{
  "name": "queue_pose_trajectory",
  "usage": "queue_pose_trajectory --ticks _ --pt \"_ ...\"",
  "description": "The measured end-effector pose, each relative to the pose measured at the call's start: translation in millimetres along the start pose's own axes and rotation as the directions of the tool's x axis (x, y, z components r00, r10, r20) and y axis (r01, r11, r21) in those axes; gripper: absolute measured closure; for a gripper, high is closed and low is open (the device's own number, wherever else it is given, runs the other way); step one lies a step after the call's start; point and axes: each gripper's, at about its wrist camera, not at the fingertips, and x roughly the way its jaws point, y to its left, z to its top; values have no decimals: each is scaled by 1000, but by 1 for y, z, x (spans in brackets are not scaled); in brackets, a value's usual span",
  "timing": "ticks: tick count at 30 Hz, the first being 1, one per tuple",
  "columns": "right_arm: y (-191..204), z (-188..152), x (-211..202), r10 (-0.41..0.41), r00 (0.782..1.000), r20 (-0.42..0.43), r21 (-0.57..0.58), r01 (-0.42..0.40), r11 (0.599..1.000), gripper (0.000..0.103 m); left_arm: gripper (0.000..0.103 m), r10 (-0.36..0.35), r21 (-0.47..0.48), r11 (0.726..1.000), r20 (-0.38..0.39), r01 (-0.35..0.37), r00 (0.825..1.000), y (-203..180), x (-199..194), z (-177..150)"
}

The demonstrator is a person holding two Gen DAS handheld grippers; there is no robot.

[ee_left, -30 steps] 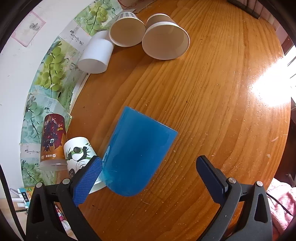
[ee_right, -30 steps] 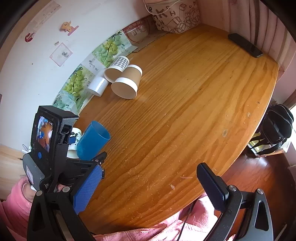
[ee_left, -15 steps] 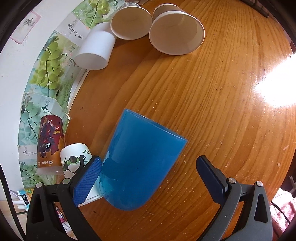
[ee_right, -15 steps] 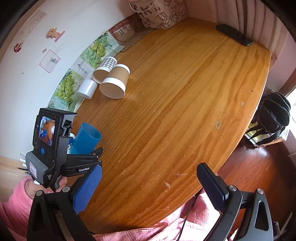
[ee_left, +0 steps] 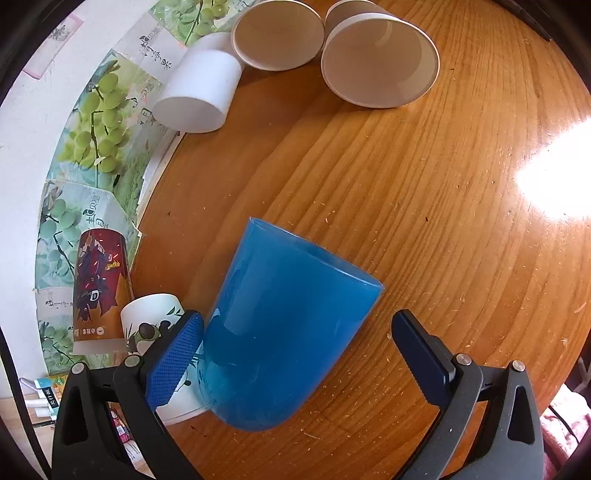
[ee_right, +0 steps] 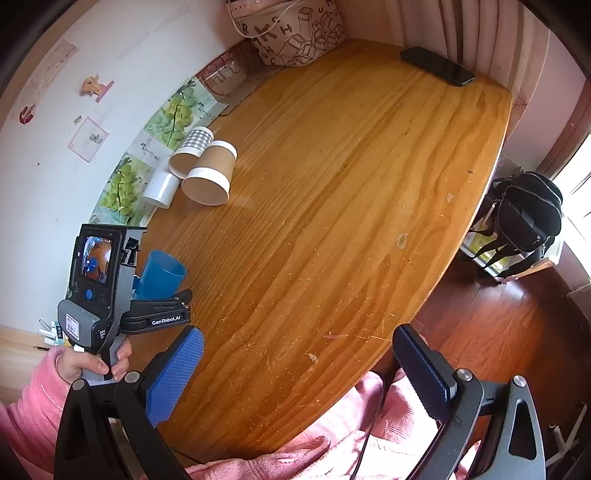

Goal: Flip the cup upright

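A blue plastic cup (ee_left: 280, 325) stands on the wooden table (ee_left: 424, 206), mouth up, as the right wrist view shows (ee_right: 162, 275). My left gripper (ee_left: 295, 358) is open around it; the left finger (ee_left: 177, 362) is at the cup's side, the right finger (ee_left: 421, 354) stands apart from it. The left gripper also shows in the right wrist view (ee_right: 159, 314). My right gripper (ee_right: 299, 373) is open and empty, held over the table's near edge.
Three paper cups lie on their sides at the back: white (ee_left: 199, 96), checked (ee_left: 277, 33), brown (ee_left: 380, 59). A red printed cup (ee_left: 98, 288) and a white printed cup (ee_left: 151, 325) stand left of the blue cup. A phone (ee_right: 436, 66), a bag (ee_right: 295, 29) and a backpack (ee_right: 524, 218) are farther off.
The left gripper has moved closer to the blue cup, which now fills more of its view. The right gripper has pulled back and up. Both stay open.
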Motion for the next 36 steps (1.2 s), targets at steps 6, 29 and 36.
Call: queue_pose_trajectory --ticks 6,29,36 --pt "-7 -6 -9 -33 999 17 4 33 999 1 2 -10 2 1000 5 10 1000 8 5 3" --pt "-10 -26 -24 -28 998 48 -31 29 999 1 29 0 -19 1000 -6 -1 1000 26 7 -1" --pt "-8 -20 -27 17 998 64 -71 -12 997 1 29 -47 -75 996 18 48 999 22 -18 -10"
